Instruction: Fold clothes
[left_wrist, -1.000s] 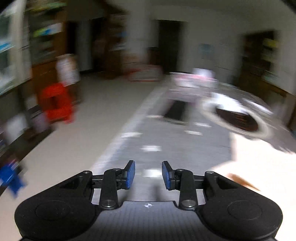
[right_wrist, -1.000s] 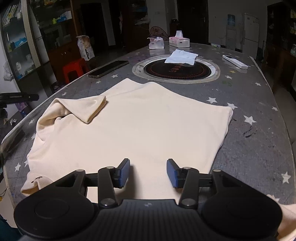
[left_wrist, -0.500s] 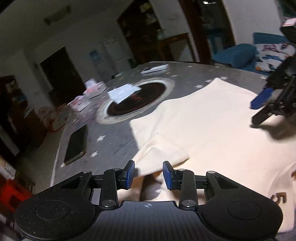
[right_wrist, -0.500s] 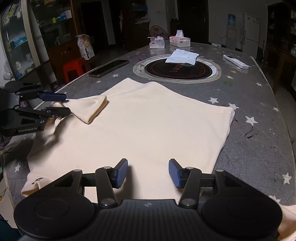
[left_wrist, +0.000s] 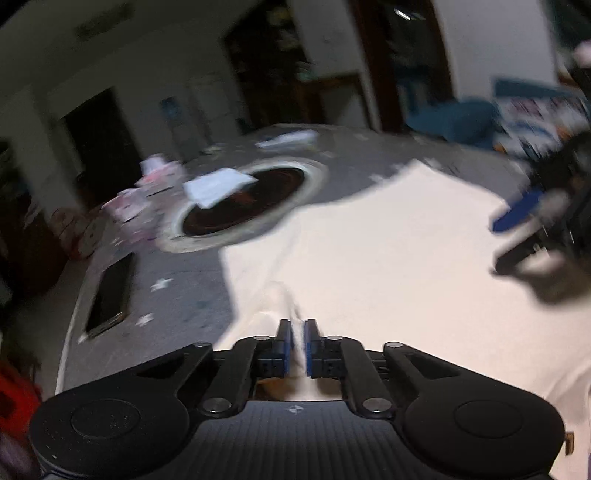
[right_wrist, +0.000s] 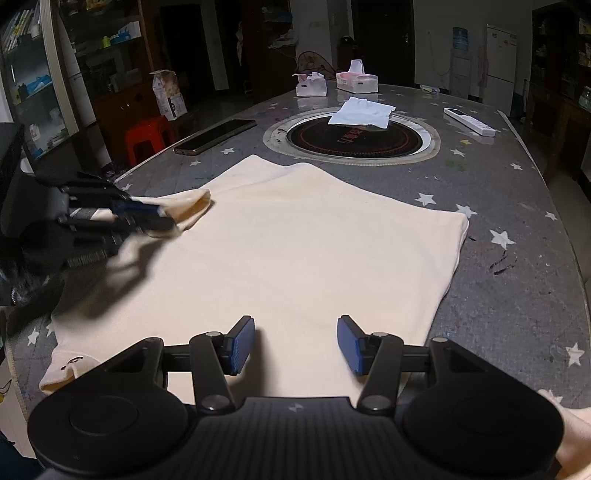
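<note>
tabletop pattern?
Grey table scattered with white stars; clearest in the right wrist view.

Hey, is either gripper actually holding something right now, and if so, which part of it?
The left gripper is shut on the cream shirt, pinching its folded-over sleeve. The right gripper is open, holding nothing.

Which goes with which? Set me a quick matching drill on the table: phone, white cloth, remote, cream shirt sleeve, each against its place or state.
Things:
1. phone
2. white cloth
3. remote
4. sleeve of the cream shirt

Places or states:
A. pinched in the shut left gripper
B. partly over the round black hob
C. near the table's right edge, past the hob
D. flat at the table's left edge

Pairs: 1-D, 2-B, 3-C, 4-A
</note>
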